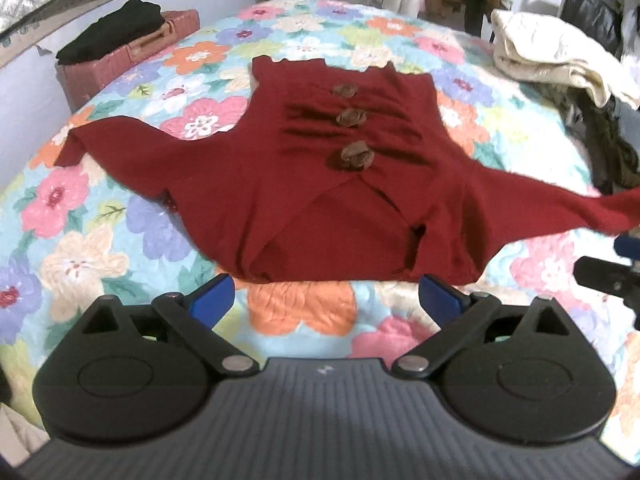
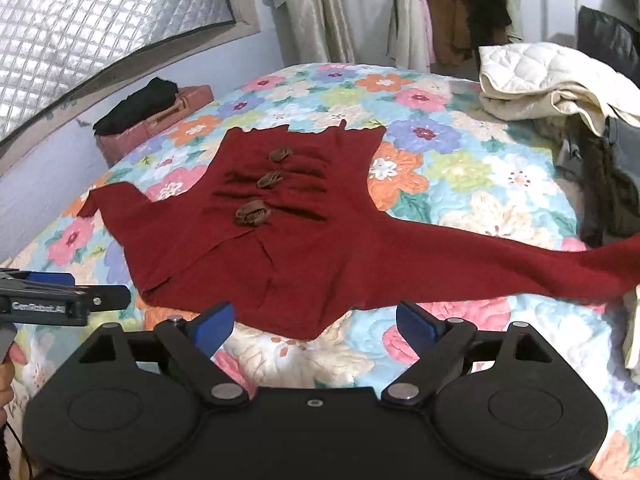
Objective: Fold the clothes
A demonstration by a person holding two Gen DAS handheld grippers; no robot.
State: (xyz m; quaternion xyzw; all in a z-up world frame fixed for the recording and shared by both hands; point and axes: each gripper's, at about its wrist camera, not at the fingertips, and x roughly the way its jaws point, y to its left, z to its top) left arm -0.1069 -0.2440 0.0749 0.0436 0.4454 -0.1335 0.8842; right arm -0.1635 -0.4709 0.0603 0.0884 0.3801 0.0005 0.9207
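Note:
A dark red long-sleeved top with three brown fabric roses lies spread flat on the flowered quilt, both sleeves stretched out sideways. It also shows in the right wrist view. My left gripper is open and empty, just in front of the top's near edge. My right gripper is open and empty, also just before the near edge. The left gripper shows at the left edge of the right wrist view.
A pink case with a folded black garment on it stands at the back left. A cream quilted blanket and dark clothes lie at the right. Hanging clothes and a curtain are behind the bed.

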